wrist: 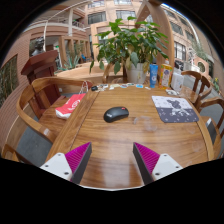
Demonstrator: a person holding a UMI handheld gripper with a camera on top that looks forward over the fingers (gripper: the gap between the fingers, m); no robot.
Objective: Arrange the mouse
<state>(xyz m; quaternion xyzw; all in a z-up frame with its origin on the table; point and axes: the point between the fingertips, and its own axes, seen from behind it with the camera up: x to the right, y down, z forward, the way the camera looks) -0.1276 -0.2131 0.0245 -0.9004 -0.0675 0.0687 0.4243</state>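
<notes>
A black mouse (116, 114) lies on the wooden table (110, 140), well beyond my fingers and a little right of the middle. A dark patterned mouse mat (174, 108) lies to its right near the table's right edge. My gripper (112, 160) is open and empty, its magenta pads (76, 158) wide apart over the bare near part of the table. Nothing stands between the fingers.
A red and white object (69, 106) lies at the table's left side. A potted plant (131, 45), bottles (154, 73) and small clutter stand at the far end. Wooden chairs (30, 110) flank the table on the left and right (205, 95).
</notes>
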